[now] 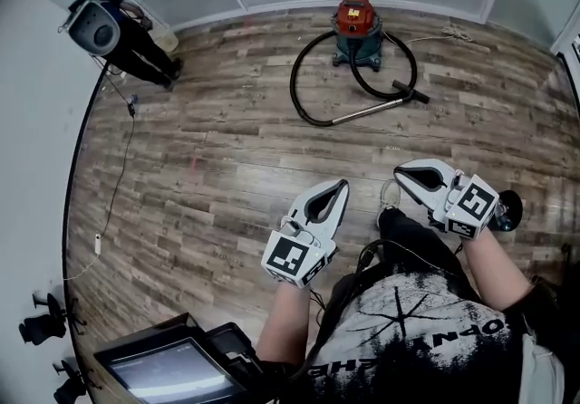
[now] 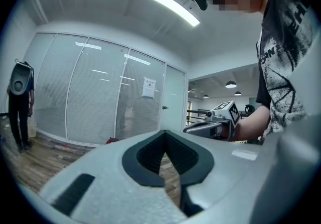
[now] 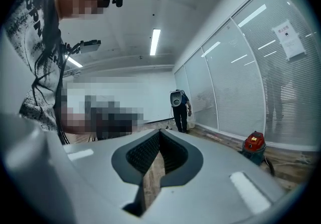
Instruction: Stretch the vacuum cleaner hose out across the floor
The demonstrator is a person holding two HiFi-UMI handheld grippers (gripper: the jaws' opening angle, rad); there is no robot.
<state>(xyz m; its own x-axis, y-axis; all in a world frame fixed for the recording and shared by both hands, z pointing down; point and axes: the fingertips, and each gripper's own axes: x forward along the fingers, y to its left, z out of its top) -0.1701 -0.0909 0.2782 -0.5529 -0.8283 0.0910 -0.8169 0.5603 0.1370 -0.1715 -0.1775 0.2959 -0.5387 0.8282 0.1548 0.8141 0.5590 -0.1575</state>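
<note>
The hose point(image 1: 293, 81) lies coiled in loops beside the vacuum point(image 1: 355, 24) at the far side of the floor point(image 1: 217, 167), with its wand point(image 1: 367, 110) across the coil's near edge (nothing is pulled out straight yet). Both grippers are well short of it: the left gripper point(image 1: 341, 187) and right gripper point(image 1: 400, 176) have their jaws together on nothing. I judge the task barely begun; reaching the hose, gripping it and drawing it out all remain
</note>
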